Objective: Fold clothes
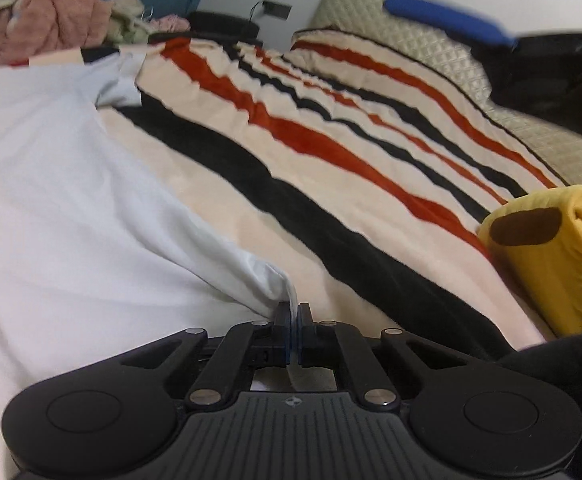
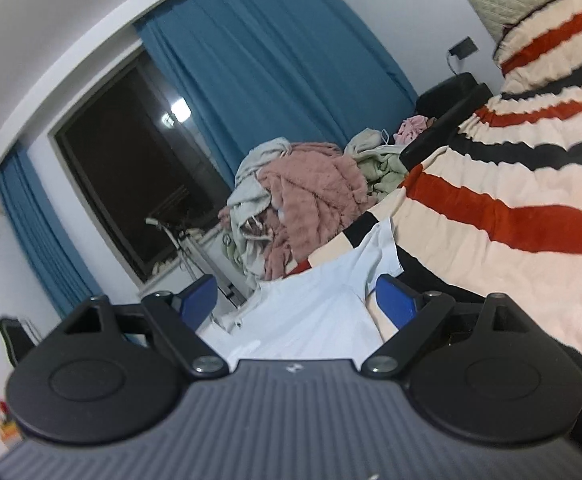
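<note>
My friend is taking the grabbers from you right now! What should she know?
Left gripper: shut on a corner of the pale blue shirt.
Right gripper: open, holding nothing, with the shirt's far end in front of it.
The shirt lies spread on the striped blanket. A yellow folded garment sits at the blanket's edge. A pile of pink and cream laundry waits at the far side of the bed.
Done: one corner is gripped; the yellow piece looks folded already.
Left: probably grab another corner with the right gripper, fold the shirt, then do the pile.
</note>
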`<state>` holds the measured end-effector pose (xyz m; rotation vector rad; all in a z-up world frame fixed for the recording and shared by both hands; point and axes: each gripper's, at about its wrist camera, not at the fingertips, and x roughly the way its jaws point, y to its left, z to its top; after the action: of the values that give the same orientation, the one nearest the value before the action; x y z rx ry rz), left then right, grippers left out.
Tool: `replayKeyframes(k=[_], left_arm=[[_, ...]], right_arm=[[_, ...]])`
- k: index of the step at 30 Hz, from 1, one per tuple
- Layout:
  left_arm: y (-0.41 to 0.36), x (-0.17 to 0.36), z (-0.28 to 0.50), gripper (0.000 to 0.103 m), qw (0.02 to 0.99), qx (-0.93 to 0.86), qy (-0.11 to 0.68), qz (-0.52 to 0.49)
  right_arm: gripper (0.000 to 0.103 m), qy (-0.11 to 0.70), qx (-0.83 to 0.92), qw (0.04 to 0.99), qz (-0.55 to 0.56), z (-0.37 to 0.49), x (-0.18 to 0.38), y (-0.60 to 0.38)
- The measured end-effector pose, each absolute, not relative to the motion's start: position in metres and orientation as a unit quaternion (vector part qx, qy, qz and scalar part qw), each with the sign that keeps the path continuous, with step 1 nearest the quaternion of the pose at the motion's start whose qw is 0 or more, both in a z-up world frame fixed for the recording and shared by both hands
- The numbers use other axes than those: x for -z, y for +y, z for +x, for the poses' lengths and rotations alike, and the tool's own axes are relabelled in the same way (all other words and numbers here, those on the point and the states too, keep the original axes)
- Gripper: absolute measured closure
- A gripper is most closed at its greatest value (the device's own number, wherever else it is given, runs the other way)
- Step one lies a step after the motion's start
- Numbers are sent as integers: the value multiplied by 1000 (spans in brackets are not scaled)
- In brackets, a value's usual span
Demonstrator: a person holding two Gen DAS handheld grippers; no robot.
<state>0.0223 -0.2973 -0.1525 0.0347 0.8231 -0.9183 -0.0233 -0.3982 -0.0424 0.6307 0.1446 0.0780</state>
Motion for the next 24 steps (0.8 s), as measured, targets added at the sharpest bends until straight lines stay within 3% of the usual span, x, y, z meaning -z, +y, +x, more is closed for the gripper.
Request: replayKeyframes(k=[3,5,7,9,16,24], left_arm=[[-297,155,25,87,820,417,392,16],[-290,149,27,63,823,404,399,27],[-277,136,28,30,835,381,394,34],[-261,122,29,18,852,354,383,38],[-198,64,27,8,904,270,328,41],[-122,6,-4,2,965,141,212,59]], right_arm=[[14,80,-44,954,284,-19,42,-390],[14,87,-48,956,275,-17,43,-386],[14,87,-48,959,266,-16,42,-383],[15,86,-47,961,259,-16,41,-381],[15,83,-34,971,223,-18,38,-369],[15,90,-44,985,141,-20,35,-334]])
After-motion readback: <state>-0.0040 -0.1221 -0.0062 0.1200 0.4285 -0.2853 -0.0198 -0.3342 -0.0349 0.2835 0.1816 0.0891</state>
